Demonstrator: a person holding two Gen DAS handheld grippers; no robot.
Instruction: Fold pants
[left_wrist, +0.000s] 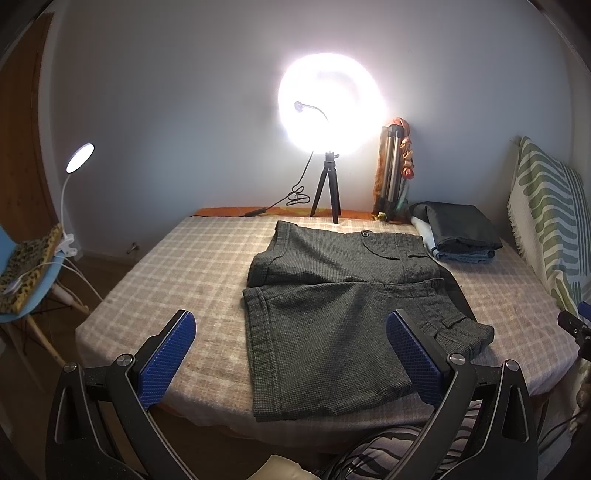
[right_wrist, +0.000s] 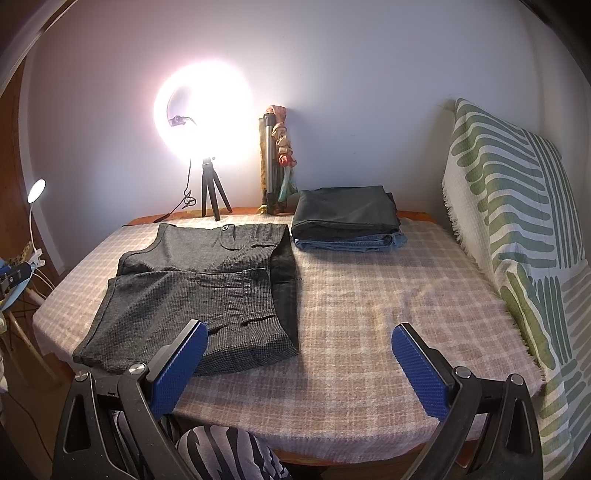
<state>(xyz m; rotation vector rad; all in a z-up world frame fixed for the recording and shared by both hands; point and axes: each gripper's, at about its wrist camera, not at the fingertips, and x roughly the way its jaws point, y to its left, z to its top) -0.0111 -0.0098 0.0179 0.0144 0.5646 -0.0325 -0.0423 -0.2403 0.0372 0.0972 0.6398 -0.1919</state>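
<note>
Dark grey checked shorts (left_wrist: 332, 314) lie flat on the plaid bed cover (left_wrist: 177, 258), legs to the left, waistband to the right, back pockets up. They also show in the right wrist view (right_wrist: 195, 291). My left gripper (left_wrist: 291, 350) is open and empty, held above the near edge of the bed over the near leg. My right gripper (right_wrist: 299, 360) is open and empty, above the bed cover (right_wrist: 388, 295) just right of the waistband's near corner. Part of the right gripper shows at the right edge of the left wrist view (left_wrist: 576, 325).
A stack of folded pants (right_wrist: 347, 218) lies at the back right of the bed. A lit ring light on a tripod (right_wrist: 214, 199) and a folded tripod (right_wrist: 273, 162) stand at the wall. A striped cushion (right_wrist: 517, 206) lines the right side. A chair with a clip lamp (left_wrist: 33, 266) is left.
</note>
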